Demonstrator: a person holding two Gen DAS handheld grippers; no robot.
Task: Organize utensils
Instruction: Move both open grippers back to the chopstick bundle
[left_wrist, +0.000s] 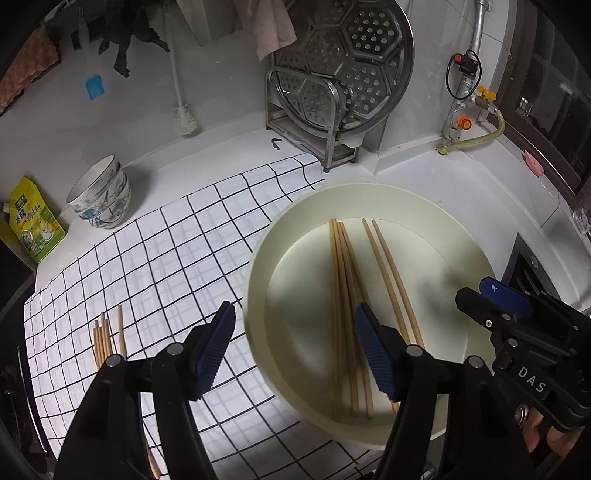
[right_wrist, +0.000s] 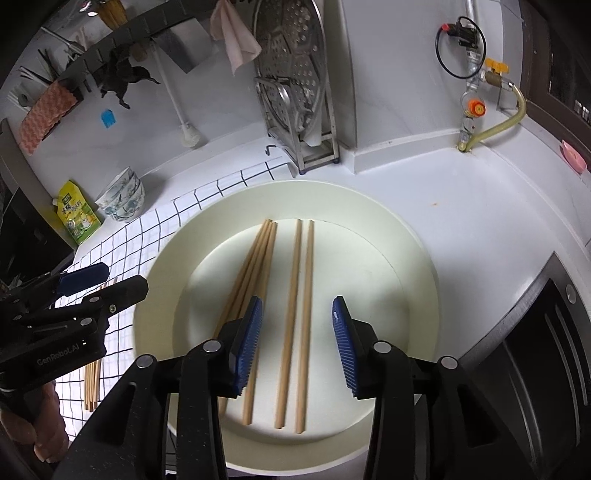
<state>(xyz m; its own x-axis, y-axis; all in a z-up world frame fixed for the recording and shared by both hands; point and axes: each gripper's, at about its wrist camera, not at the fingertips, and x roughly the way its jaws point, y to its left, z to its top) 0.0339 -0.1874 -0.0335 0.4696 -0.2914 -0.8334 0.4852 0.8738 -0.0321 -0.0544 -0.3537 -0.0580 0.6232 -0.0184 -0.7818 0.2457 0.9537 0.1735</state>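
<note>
Stacked bowls (left_wrist: 101, 197) (beside yellow pouch (left_wrist: 31, 219))

Chopsticks (right_wrist: 258, 280) in a plate (right_wrist: 417, 258) on the counter (right_wrist: 461, 199), checked cloth (left_wrist: 166, 240) left, rack (left_wrist: 314, 122) behind

You're working at a white countertop (left_wrist: 424, 173) w/ a white wall (left_wrist: 221, 85) behind, lit brightly from above so the checked cloth (left_wrist: 177, 236) glares near the front edge. At the back you've got a steel dish rack (left_wrist: 314, 122) holding a perforated steamer tray (left_wrist: 354, 48), plus a gas pipe (right_wrist: 476, 74) w/ yellow valve & hose at right. Dark window frame (left_wrist: 546, 85) far right; stacked bowls (left_wrist: 101, 195) & a green pouch (left_wrist: 31, 221) at left.
</note>
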